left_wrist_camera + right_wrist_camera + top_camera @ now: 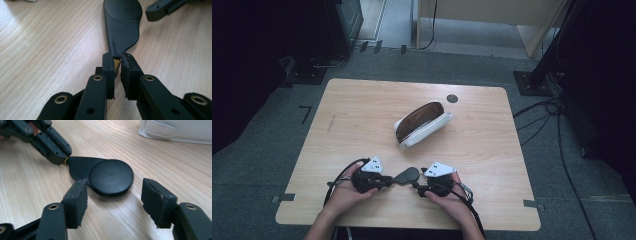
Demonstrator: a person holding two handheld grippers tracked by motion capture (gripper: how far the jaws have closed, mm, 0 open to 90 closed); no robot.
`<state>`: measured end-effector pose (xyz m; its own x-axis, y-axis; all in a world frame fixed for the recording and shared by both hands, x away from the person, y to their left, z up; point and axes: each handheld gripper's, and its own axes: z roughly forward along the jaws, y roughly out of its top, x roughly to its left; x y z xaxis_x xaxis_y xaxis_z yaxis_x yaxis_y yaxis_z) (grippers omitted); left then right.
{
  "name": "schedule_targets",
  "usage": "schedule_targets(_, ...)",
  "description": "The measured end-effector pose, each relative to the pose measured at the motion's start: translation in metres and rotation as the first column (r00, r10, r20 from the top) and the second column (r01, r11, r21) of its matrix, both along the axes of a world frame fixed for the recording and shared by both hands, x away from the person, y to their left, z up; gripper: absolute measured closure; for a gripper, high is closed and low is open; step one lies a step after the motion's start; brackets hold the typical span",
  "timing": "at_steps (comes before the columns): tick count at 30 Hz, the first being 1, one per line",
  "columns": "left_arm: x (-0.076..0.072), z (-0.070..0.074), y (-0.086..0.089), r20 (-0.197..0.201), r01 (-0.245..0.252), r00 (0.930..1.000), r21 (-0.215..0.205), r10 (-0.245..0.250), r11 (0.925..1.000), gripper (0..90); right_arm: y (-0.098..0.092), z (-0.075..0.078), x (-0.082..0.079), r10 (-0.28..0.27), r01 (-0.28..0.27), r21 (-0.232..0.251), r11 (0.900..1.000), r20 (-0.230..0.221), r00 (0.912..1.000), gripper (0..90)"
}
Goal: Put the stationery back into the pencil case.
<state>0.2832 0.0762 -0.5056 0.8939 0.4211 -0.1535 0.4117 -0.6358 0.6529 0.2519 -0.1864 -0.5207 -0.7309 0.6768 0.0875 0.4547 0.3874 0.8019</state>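
Black plastic, paddle-shaped with a round head, the tool (122, 27) lay flat on the wooden table (362, 130) near my edge. My left gripper (117, 63) pinched its narrow tail, jaws nearly closed, apparently to anchor it. My right gripper (113, 200) held its jaws wide on either side of the disc, touching nothing. Beyond, well apart, a white case (424, 131) lay open.

Table (160, 157): pale wood-grain laminate, smooth, slight sheen. Black paddle (110, 176) between right gripper (115, 201) pads: matt plastic. Pad (155, 197) edges rough, chipped. White case (175, 130) beyond: smooth.
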Motion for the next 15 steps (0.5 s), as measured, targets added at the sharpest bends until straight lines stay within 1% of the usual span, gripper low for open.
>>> schedule_targets(1, 0.0, 0.001, 0.0, 0.0, -0.002, 1.0, -0.008, 0.002, 1.0, 82.6, 0.001, 0.0, 0.0, 0.008, -0.008, -0.005, 1.0, 0.003, 1.0, 36.0)
schedule_targets(3, 0.001, 0.003, 0.002, -0.004, -0.012, 0.9999, -0.026, 0.012, 0.9996, 87.0, 0.003, 0.0, 0.0, 0.017, -0.017, -0.019, 1.0, 0.006, 0.9998, 31.8)
schedule_targets(5, 0.003, 0.006, 0.003, -0.009, -0.018, 0.9998, -0.045, 0.018, 0.9988, 86.9, 0.005, 0.0, 0.0, 0.018, -0.018, -0.033, 0.999, 0.006, 0.9998, 28.9)
schedule_targets(7, 0.003, 0.006, 0.003, -0.009, -0.021, 0.9997, -0.037, 0.021, 0.9991, 85.6, 0.006, -0.001, 0.001, 0.018, -0.017, -0.044, 0.999, 0.005, 0.9998, 26.6)
schedule_targets(9, 0.003, 0.005, 0.002, -0.008, -0.022, 0.9997, -0.025, 0.022, 0.9995, 80.6, 0.008, -0.001, 0.003, 0.014, -0.014, -0.057, 0.998, 0.002, 0.9999, 25.2)
schedule_targets(11, 0.002, 0.003, 0.0, -0.006, -0.023, 0.9997, -0.01, 0.023, 0.9997, 71.7, 0.009, -0.001, 0.004, 0.013, -0.013, -0.059, 0.998, 0.003, 0.9999, 24.4)
schedule_targets(13, 0.001, 0.002, -0.003, -0.009, -0.004, 0.9999, -0.007, 0.004, 1.0, 68.9, 0.008, -0.001, 0.005, 0.008, -0.008, -0.057, 0.998, -0.002, 1.0, 24.4)
schedule_targets(15, -0.001, 0.0, -0.008, 0.005, -0.006, 1.0, 0.008, 0.006, 0.9999, 64.0, 0.008, -0.001, 0.005, 0.009, -0.01, -0.056, 0.998, -0.008, 0.9999, 24.9)
